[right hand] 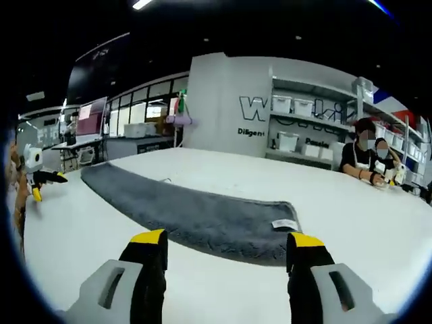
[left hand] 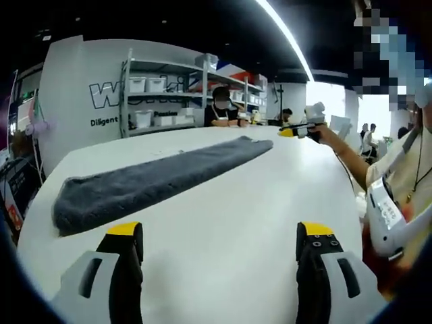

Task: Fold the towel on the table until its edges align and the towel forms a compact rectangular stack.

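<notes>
Both the left gripper [left hand: 219, 246] and right gripper [right hand: 226, 253] gape wide, empty, just short of the grey towel [right hand: 196, 216] on the table [right hand: 351, 216].

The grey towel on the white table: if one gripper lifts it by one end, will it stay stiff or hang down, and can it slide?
The grey towel lies flat as a long soft strip, so it would probably hang limp from a single grip. Its pile looks thick, so it may feel fairly heavy for cloth. The white table looks smooth, so a push would likely slide or bunch it.
</notes>
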A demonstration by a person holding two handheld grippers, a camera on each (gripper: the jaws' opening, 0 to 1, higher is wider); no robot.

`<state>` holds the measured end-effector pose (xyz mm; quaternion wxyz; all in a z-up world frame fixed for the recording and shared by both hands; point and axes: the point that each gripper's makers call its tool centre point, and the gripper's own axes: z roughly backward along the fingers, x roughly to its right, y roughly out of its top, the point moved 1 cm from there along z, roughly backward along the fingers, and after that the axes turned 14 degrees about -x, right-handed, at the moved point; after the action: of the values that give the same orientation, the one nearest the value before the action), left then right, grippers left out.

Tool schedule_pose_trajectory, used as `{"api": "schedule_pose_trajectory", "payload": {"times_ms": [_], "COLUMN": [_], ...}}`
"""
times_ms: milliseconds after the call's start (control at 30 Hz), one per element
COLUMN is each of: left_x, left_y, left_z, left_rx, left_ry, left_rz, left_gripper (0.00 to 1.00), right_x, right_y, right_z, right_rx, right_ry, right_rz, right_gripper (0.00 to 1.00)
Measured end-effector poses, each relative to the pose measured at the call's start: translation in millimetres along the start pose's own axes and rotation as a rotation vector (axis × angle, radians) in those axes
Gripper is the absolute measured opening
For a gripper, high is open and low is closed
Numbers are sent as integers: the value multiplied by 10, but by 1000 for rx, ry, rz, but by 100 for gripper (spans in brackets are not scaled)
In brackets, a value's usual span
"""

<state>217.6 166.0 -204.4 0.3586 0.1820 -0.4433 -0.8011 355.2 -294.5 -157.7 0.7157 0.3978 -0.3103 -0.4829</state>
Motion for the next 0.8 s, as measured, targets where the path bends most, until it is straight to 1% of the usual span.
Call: {"api": "schedule_pose_trajectory", "payload": {"times_ms": [67, 100, 133, 200, 300, 367, 500, 667, 733, 800], "left_x": [3, 4, 8, 10, 14, 10, -2, 9, 15, 19], "left_y": [-4, -6, -17, -26, -35, -38, -59, -42, -39, -36], "left_z": [-3, -4, -13, -24, -35, -37, -37, -32, -33, -35], "left_rx": [-1, -1, -6, -10, -14, -17, -31, -23, -20, -19], "left_ry": [-2, -2, -4, -5, -7, -7, 6, 1, 0, 1], "left_rz": [0, 0, 1, 2, 5, 3, -8, -3, -3, -2], "left_gripper": [92, 92, 92, 92, 92, 92, 91, 91, 91, 91], "right_x": [93, 111, 202, 286, 391, 475, 554, 661, 762, 782], "right_y": [8, 7, -11, -41, -84, -139, -214, -266, -272, -307], "right_z": [-31, -38, -77, -128, -195, -251, -335, -453, -483, -504], "right_rx": [-9, -12, -29, -49, -70, -88, -114, -148, -163, -175], "right_ry": [-11, -14, -40, -63, -84, -111, -140, -163, -172, -178], "right_rz": [-15, -18, -22, -26, -43, -60, -75, -75, -78, -78], "right_gripper": [64, 63, 63, 62, 57, 54, 49, 40, 39, 38]}}
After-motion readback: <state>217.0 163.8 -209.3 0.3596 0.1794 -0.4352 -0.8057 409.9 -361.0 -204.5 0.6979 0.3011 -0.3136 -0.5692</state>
